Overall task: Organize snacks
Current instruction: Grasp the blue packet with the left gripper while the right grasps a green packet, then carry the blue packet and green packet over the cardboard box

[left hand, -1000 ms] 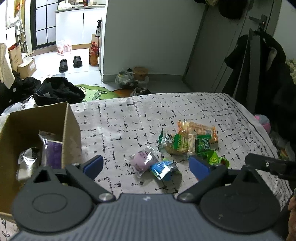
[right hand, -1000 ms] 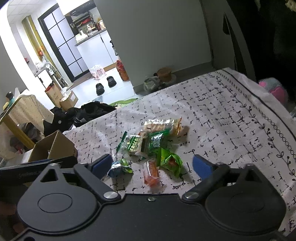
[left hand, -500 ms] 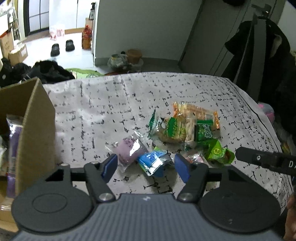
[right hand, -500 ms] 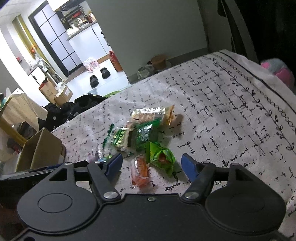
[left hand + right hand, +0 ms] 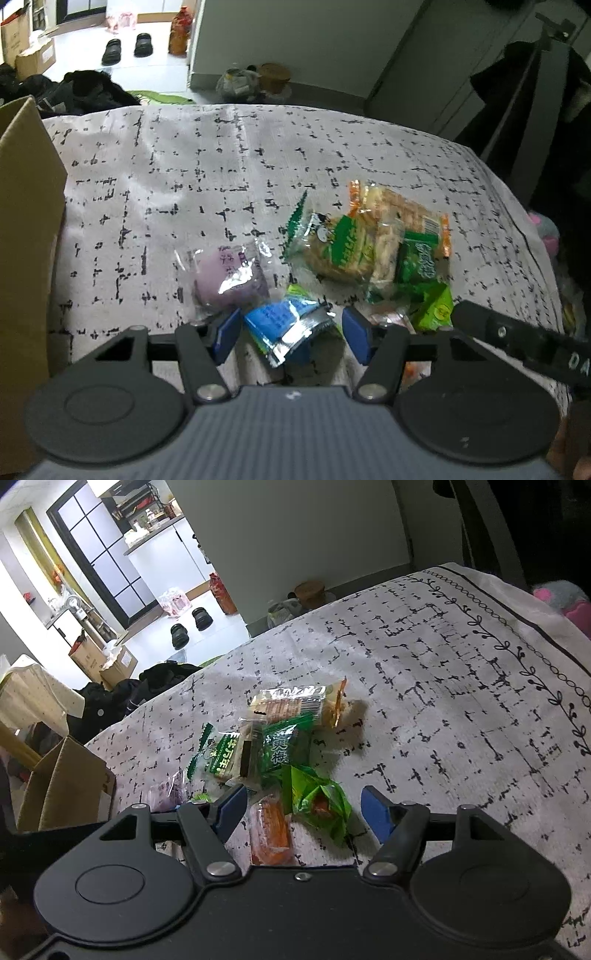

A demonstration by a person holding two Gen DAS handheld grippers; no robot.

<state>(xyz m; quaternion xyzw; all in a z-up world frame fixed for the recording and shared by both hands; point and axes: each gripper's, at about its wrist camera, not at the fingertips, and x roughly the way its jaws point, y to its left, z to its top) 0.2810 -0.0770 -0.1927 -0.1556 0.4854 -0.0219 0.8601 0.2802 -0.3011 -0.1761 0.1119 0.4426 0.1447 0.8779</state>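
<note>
Blue packet (image 5: 291, 328) between spread left claw (image 5: 291, 334), orange packet (image 5: 269, 827) between spread right claw (image 5: 306, 808); pile unsorted.

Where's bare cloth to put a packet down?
Bare cloth between the box and the snack pile, and beyond the pile to the far edge. Also right of the pile toward the leaf border. Crowded at both grippers' fingers.
</note>
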